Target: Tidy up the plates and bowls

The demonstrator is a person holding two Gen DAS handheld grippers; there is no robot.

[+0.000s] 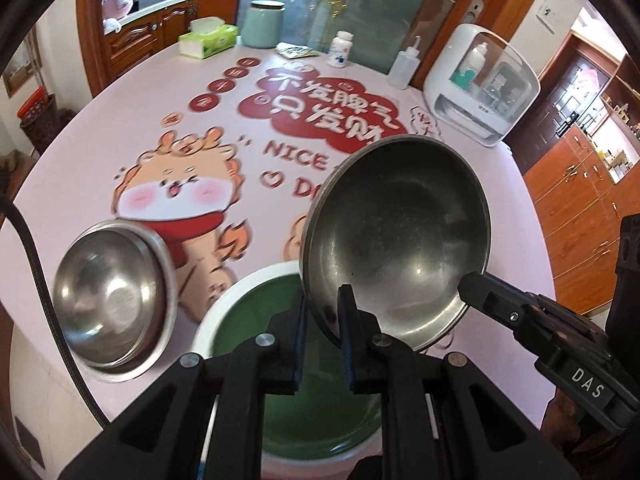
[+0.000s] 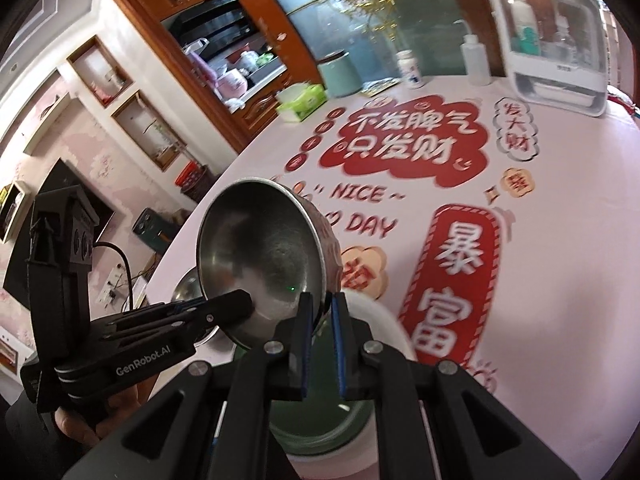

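A steel bowl (image 1: 396, 240) is held tilted in the air above a green bowl with a white rim (image 1: 248, 312). My left gripper (image 1: 323, 320) is shut on the steel bowl's near rim. My right gripper (image 2: 323, 312) is shut on the same bowl (image 2: 264, 256) at its other rim, and its fingers (image 1: 480, 292) show at the right of the left wrist view. A second steel bowl (image 1: 116, 300) rests on the table to the left. The green bowl (image 2: 320, 420) lies under both grippers.
The pink tablecloth (image 1: 280, 92) has red printed characters. At the far edge stand a tissue box (image 1: 208, 40), a teal canister (image 1: 264, 24), a white pill bottle (image 1: 340, 50), a squeeze bottle (image 1: 404, 66) and a white plastic case (image 1: 480, 84).
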